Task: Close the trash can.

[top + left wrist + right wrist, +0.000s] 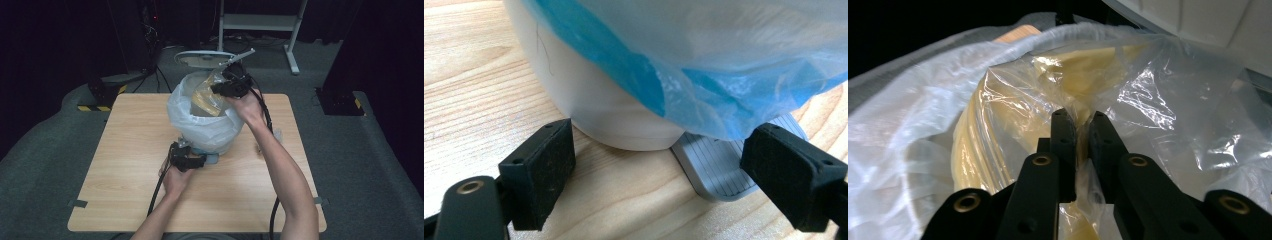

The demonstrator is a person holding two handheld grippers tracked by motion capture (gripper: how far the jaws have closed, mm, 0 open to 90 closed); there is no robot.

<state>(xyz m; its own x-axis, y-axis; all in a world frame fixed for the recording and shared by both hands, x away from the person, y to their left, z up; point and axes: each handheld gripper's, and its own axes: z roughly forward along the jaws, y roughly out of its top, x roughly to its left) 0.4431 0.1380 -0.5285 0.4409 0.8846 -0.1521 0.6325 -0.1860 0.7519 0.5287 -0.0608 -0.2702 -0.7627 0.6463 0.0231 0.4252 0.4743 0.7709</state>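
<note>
A white pedal bin (589, 95) with a pale blue-white liner (205, 132) stands in the middle of the wooden table (125, 175). Its lid (205, 58) is raised behind it. My left gripper (192, 156) rests low at the bin's near base. In the left gripper view it (659, 150) stands open, with the bin's foot and the grey ribbed pedal (716, 167) between its pads. Over the bin's mouth, my right gripper (220, 89) is shut on a clear plastic bag (1148, 100) with yellow contents (973, 150). The film is pinched between its fingertips (1082, 125).
The liner (724, 60) hangs over the rim and drapes above the pedal. Each gripper's cable trails back across the table toward its near edge. Beyond the table there is dark floor, a white metal frame (260, 22) and a black-and-yellow striped block (102, 95).
</note>
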